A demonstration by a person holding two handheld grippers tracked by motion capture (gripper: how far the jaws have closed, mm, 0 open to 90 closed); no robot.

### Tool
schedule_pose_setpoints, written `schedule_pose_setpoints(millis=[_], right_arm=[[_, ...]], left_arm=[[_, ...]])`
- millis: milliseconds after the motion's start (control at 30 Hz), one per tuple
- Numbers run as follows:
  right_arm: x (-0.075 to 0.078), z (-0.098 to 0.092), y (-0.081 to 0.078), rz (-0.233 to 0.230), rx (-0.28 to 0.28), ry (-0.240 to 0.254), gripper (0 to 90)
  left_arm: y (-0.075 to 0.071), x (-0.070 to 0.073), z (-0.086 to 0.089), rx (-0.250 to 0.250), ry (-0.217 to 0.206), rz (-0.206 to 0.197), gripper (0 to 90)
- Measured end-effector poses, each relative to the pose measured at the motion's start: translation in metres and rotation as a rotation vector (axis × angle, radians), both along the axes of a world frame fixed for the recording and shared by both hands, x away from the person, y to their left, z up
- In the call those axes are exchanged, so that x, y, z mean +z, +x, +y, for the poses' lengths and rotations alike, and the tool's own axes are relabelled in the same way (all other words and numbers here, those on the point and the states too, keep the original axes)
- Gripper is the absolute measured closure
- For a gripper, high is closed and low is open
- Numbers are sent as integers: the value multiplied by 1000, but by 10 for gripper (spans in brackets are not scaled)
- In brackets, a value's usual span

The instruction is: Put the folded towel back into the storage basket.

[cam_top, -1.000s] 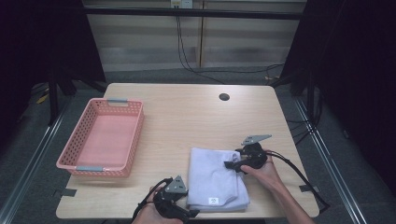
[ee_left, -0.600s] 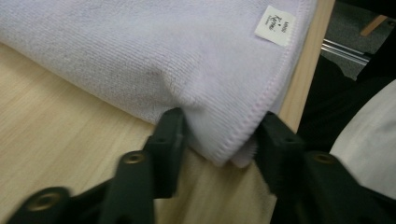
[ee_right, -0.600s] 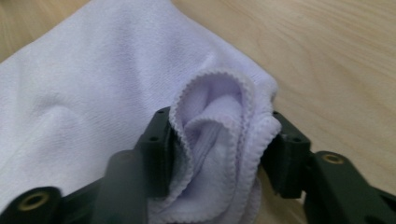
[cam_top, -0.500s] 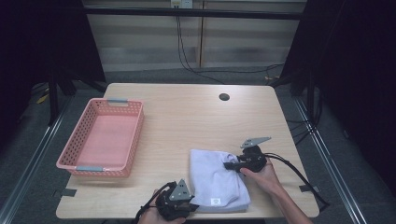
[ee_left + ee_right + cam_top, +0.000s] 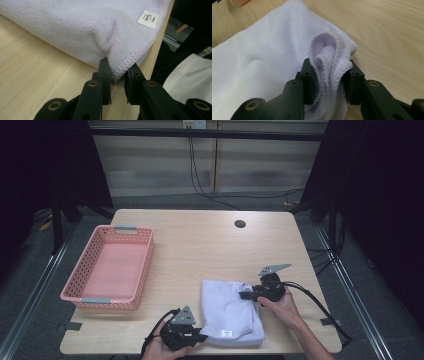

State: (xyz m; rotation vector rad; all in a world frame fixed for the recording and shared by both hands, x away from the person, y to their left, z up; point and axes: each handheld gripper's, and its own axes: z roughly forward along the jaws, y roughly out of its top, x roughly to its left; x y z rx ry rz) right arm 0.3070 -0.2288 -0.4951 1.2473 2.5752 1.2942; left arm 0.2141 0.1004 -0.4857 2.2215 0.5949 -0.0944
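The folded lavender towel point(image 5: 231, 311) is lying at lower centre of the high view, the pink basket point(image 5: 111, 268) sitting well apart at left. The left gripper point(image 5: 118, 75) is pinching its stitched corner, having just been closing. The right gripper point(image 5: 328, 75) is likewise closing, gripping bunched layers; lifting both evenly seems wise.

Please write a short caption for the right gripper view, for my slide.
Right gripper, jaws just closed, pinches the bunched corner of a folded lilac towel on the wooden table.

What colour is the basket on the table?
Pink; the basket shows best in the high view.
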Motion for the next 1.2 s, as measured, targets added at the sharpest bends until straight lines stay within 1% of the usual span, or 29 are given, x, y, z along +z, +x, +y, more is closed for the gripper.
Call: schedule_pose_setpoints(millis=[33, 100, 200, 267, 300, 333, 400, 533, 600, 667, 833, 867, 933, 967, 1000, 1067, 1100, 1200], right_arm=[[2, 2, 1, -4, 1, -2, 656], [5, 5, 2, -14, 4, 12, 658], [8, 7, 5, -12, 6, 29, 661], [10, 10, 8, -17, 11, 36, 662], [12, 11, 10, -22, 9, 47, 663], [14, 12, 11, -24, 8, 53, 663], [20, 14, 15, -38, 4, 67, 665], [31, 16, 20, -64, 1, 96, 665], [36, 19, 22, -74, 4, 102, 665], [40, 23, 24, -81, 9, 108, 665], [49, 36, 35, -100, 35, 109, 666], [51, 38, 37, -104, 37, 111, 666], [56, 43, 42, -113, 47, 111, 667], [57, 44, 43, -115, 47, 115, 667], [60, 47, 45, -114, 46, 119, 667], [64, 52, 48, -125, 51, 120, 667], [66, 53, 50, -128, 53, 123, 667], [70, 58, 55, -134, 57, 129, 668]], left_arm=[[1, 3, 3, 8, -10, -4, 774], [2, 6, 9, 23, -16, -11, 775], [5, 11, 16, 40, -25, -9, 777], [7, 15, 20, 40, -25, -11, 778], [7, 16, 20, 48, -35, -11, 778], [9, 19, 22, 42, -30, -20, 778], [10, 23, 24, 55, -48, -26, 778], [14, 33, 33, 76, -77, -44, 777], [15, 37, 36, 83, -82, -46, 778], [16, 41, 40, 76, -74, -56, 777], [17, 47, 48, 102, -87, -60, 778], [18, 48, 50, 105, -86, -67, 778], [19, 52, 55, 116, -99, -73, 778], [20, 54, 57, 122, -100, -79, 778], [20, 57, 60, 131, -110, -83, 778], [22, 63, 65, 148, -118, -93, 778], [23, 64, 67, 150, -116, -98, 778], [26, 71, 74, 165, -128, -106, 778]])
